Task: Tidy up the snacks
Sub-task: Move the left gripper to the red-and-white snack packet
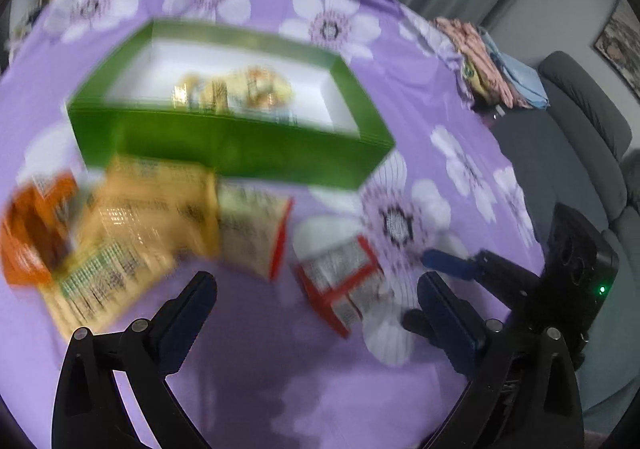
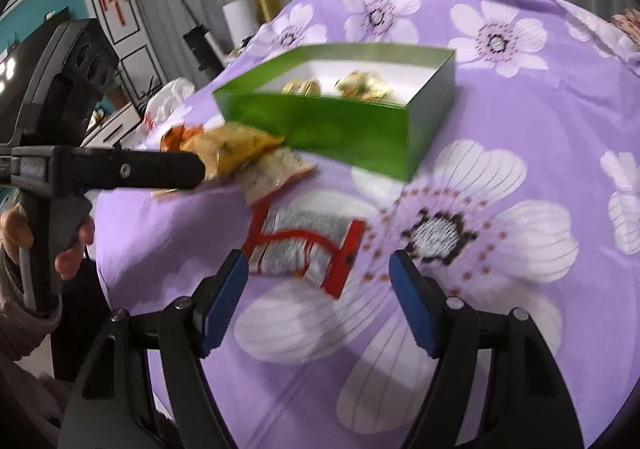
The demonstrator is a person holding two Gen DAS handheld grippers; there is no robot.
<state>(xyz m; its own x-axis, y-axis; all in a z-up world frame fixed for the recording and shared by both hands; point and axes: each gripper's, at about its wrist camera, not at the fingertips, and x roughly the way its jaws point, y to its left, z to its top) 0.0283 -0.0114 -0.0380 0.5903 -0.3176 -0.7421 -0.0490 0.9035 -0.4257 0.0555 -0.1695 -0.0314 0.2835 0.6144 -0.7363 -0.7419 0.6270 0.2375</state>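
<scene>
orange packet (image 1: 28, 233) left view only, hand (image 2: 72, 245) right view

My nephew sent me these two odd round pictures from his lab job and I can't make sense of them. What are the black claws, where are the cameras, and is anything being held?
No robot here: a person holds a two-fingered grabber in each hand, and a wide-angle camera on each looks along its fingers. One picture comes from the left gripper, the other from the right gripper. Both are open and hold nothing. On the purple flowered tablecloth stands a green box with a few gold-wrapped snacks inside. In front of it lie loose packets: a red and white packet nearest the right gripper, and yellow and orange packets ahead of the left one.
</scene>
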